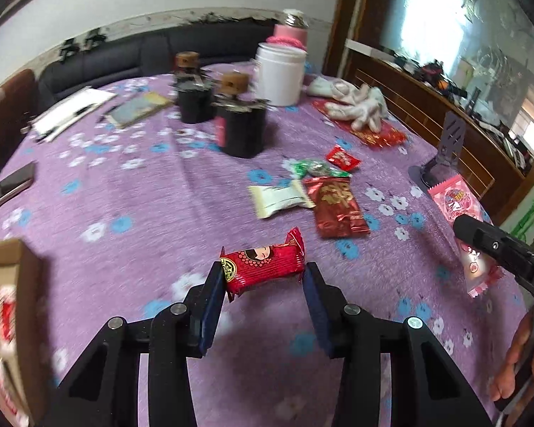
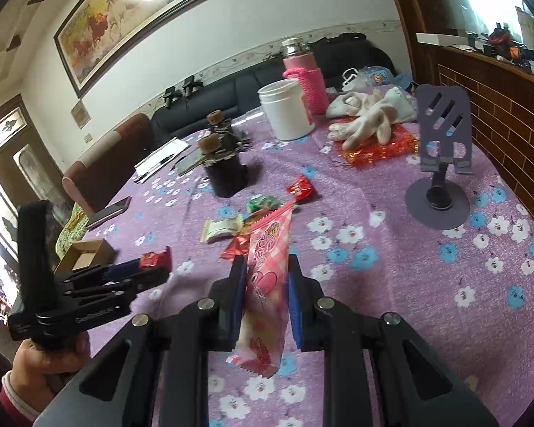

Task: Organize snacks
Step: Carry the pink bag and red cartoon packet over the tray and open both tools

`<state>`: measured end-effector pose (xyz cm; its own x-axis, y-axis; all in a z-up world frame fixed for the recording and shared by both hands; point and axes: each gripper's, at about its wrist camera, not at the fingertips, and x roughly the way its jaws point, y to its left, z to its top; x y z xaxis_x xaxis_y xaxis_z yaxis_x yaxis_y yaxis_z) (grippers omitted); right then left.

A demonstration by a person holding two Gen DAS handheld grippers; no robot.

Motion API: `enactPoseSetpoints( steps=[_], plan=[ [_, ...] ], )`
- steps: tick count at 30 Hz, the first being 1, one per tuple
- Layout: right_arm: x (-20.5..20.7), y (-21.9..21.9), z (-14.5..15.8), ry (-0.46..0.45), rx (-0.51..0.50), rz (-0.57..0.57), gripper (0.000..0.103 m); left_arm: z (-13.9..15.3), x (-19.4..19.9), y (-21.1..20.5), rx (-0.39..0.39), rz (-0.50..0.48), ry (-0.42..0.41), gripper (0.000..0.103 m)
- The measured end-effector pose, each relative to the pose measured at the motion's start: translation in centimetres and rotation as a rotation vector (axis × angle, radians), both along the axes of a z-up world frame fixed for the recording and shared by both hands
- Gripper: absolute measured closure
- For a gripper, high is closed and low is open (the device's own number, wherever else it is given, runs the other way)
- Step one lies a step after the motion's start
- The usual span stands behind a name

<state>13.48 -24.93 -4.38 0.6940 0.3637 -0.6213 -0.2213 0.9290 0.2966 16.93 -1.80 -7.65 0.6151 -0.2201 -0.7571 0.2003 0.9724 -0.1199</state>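
Note:
My left gripper (image 1: 263,274) is shut on a red snack packet (image 1: 267,263) with a cartoon face, gripped by its two ends and held just above the purple flowered tablecloth (image 1: 142,213). In the right wrist view that packet (image 2: 156,259) shows at the left gripper's tips, near an open cardboard box (image 2: 85,252). My right gripper (image 2: 265,267) is shut on a long pink packet (image 2: 268,249) that stands upright between the pads. Loose on the cloth lie a white packet (image 1: 279,199), a dark red packet (image 1: 334,206), a green candy (image 1: 313,167) and a small red one (image 1: 341,158).
Two black jars (image 1: 242,128) with cork lids, a white jar (image 1: 279,74) and a pink bottle (image 2: 304,78) stand further back. White gloves (image 2: 366,121) lie on a red bag, beside a grey phone stand (image 2: 439,163). Papers (image 1: 71,110) and a phone (image 1: 7,188) lie at the left.

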Motion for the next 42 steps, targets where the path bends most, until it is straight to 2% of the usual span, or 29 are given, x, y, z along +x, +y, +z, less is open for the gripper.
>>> enactPoseSetpoints(
  steps=[2,10,23,34,42],
  plan=[
    [-0.2,0.6,0.0,0.0,0.0,0.017,0.082,0.6,-1.2,1.1,0.026,0.047,-0.02,0.057],
    [-1.7,4.7,0.8,-0.012,-0.009,0.098,0.082,2.3,-4.5,5.6,0.045,0.178,-0.055,0.056],
    [-4.4,15.0,2.1,-0.031,-0.044,0.298,0.082,5.3,-9.9,14.6,0.076,0.383,-0.121,0.056],
    [-5.6,23.6,2.6,-0.044,-0.079,0.458,0.082,6.1,-13.5,21.7,0.086,0.527,-0.149,0.056],
    [-6.5,27.3,2.4,-0.043,-0.099,0.518,0.082,6.0,-15.5,25.5,0.064,0.598,-0.158,0.056]
  ],
)
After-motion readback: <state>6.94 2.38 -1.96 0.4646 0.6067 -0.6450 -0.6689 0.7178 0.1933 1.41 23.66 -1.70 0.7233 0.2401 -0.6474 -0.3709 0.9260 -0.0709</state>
